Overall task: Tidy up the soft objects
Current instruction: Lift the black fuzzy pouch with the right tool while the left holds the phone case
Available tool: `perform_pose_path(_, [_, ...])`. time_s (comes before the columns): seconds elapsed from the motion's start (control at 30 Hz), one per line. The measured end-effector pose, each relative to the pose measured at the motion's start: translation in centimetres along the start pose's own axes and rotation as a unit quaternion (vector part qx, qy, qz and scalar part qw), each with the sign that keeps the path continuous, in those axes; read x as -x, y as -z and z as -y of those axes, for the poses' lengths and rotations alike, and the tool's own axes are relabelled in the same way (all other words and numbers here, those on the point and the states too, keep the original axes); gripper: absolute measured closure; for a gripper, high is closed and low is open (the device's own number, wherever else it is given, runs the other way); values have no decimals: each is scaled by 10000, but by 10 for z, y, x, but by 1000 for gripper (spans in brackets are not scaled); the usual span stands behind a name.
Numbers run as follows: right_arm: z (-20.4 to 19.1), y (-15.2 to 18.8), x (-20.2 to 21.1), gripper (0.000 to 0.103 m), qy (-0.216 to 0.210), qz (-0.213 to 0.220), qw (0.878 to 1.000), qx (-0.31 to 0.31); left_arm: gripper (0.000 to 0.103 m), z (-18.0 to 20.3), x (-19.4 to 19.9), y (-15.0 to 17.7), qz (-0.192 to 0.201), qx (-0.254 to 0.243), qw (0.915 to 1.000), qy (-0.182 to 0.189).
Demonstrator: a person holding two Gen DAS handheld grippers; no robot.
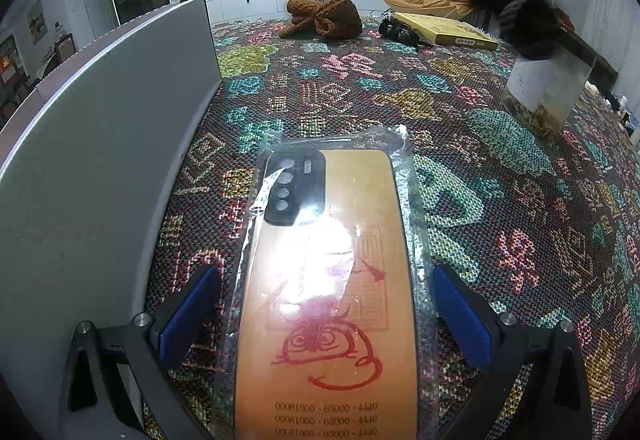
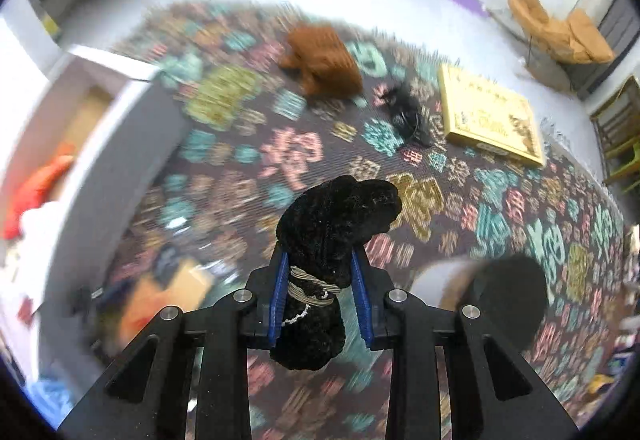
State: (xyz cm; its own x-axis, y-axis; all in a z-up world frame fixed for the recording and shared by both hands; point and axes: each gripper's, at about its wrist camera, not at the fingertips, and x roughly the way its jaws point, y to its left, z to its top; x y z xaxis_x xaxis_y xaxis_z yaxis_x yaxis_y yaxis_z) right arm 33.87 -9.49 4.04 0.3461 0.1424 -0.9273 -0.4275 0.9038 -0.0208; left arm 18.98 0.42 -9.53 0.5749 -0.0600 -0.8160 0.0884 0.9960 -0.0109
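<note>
The right tongs [image 2: 322, 288] were clamped on a black fuzzy soft item [image 2: 332, 224], its blue pads [image 2: 280, 296] pressing both sides of a middle bound with pale cord, and the item was held in the air above the patterned tablecloth [image 2: 288, 156]; its fluffy top bulged past the fingertips. The right wrist view was blurred. The left tongs [image 1: 324, 316] stood wide apart, low over the table, with a bagged orange phone case [image 1: 324, 280] lying between the two blue pads [image 1: 188, 312], touching neither so far as could be seen. In the left wrist view a grey bin wall [image 1: 100, 144] rose just beside the case on the left; from the right wrist view, orange and white soft things [image 2: 36, 192] lay inside that bin [image 2: 120, 144]. Far across the table sat a brown knitted piece [image 1: 324, 18], a small black tangle [image 1: 400, 31] beside it, and a flat yellow box [image 1: 448, 30] next to that. A clear jar [image 1: 544, 92] with pale bits at its bottom stood near the right edge, partly hidden behind the dark, blurred soft item [image 1: 520, 0].
</note>
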Motion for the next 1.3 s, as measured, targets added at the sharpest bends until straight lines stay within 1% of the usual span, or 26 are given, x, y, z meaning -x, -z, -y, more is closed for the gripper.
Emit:
perform_pose_path(0.03, [-4, 15, 15, 72, -16, 170, 9998, -57, 0, 0, 0, 0, 2, 2, 10000, 0])
perform_pose_path(0.07, [-4, 38, 33, 72, -13, 357, 9992, -149, 0, 0, 0, 0, 2, 2, 10000, -1])
perform_pose_path(0.13, [3, 73, 47, 72, 45, 545, 9977, -400, 0, 0, 0, 0, 2, 3, 10000, -1])
perform_pose_path(0.17, [13, 99, 52, 72, 110, 625, 9960, -629, 0, 0, 0, 0, 1, 2, 10000, -2])
perform_pose_path(0.23, [35, 133, 48, 72, 335, 664, 9924, -980, 0, 0, 0, 1, 3, 3, 10000, -2])
perform_pose_path(0.3, [66, 163, 37, 72, 568, 616, 9854, -1481, 0, 0, 0, 1, 4, 3, 10000, -1])
perform_pose_path(0.37, [99, 180, 16, 72, 959, 520, 9774, -1813, 0, 0, 0, 1, 3, 3, 10000, -1])
perform_pose_path(0.4, [113, 183, 8, 72, 1134, 515, 9739, -1896, 0, 0, 0, 1, 3, 4, 10000, 0])
perform_pose_path(0.47, [133, 186, -5, 71, 1277, 507, 9693, -2041, 0, 0, 0, 0, 4, 5, 10000, 1])
perform_pose_path(0.5, [142, 186, -12, 69, 1317, 552, 9669, -2114, 0, 0, 0, 0, 4, 4, 10000, 0])
perform_pose_path(0.57, [156, 184, -27, 60, 1346, 665, 9641, -2192, 0, 0, 0, 0, 3, 5, 10000, 1])
perform_pose_path(0.6, [158, 184, -31, 56, 1308, 717, 9633, -2231, 0, 0, 0, 0, 3, 5, 10000, 3])
perform_pose_path(0.63, [159, 185, -34, 42, 1261, 788, 9621, -2284, 0, 0, 0, 0, 4, 4, 10000, 0])
perform_pose_path(0.67, [160, 187, -35, 33, 1256, 831, 9607, -2332, 0, 0, 0, 0, 3, 4, 10000, 0])
perform_pose_path(0.73, [154, 192, -28, 31, 1344, 1100, 9545, -2425, 0, 1, 0, 0, 4, 4, 10000, -3])
perform_pose_path(0.77, [150, 198, -21, 29, 1426, 1314, 9494, -2470, 0, 0, 0, 0, 4, 4, 10000, -3])
perform_pose_path(0.8, [149, 201, -15, 23, 1478, 1471, 9451, -2518, 0, 0, 0, 0, 4, 4, 10000, -3])
perform_pose_path(0.83, [143, 209, -4, 22, 1544, 1710, 9372, -2617, 0, 1, 0, 0, 4, 5, 10000, -2])
perform_pose_path(0.9, [138, 224, 11, 22, 1510, 2011, 9261, -2813, 0, 0, 0, 0, 4, 4, 10000, -2])
perform_pose_path(1.0, [129, 261, 23, 22, 1408, 2393, 9085, -3122, 0, 1, 0, 0, 4, 4, 10000, -3])
perform_pose_path(1.07, [123, 288, 22, 21, 1421, 2475, 8992, -3316, 0, 1, 0, 0, 5, 5, 10000, -2])
perform_pose_path(1.1, [124, 296, 17, 21, 1404, 2429, 8987, -3371, 0, 0, 0, 0, 5, 5, 10000, -2])
perform_pose_path(1.13, [123, 303, 11, 22, 1354, 2303, 9014, -3407, 0, 0, 0, 0, 5, 5, 10000, -2])
perform_pose_path(1.17, [123, 306, 4, 22, 1255, 2105, 9067, -3434, 0, 0, 0, 0, 5, 6, 10000, -2])
perform_pose_path(1.23, [123, 302, -6, 22, 1079, 1844, 9155, -3409, 0, 0, 0, 0, 4, 5, 10000, -2])
perform_pose_path(1.3, [119, 292, -15, 22, 1095, 1652, 9255, -3227, 0, 0, 0, 0, 4, 5, 10000, -1])
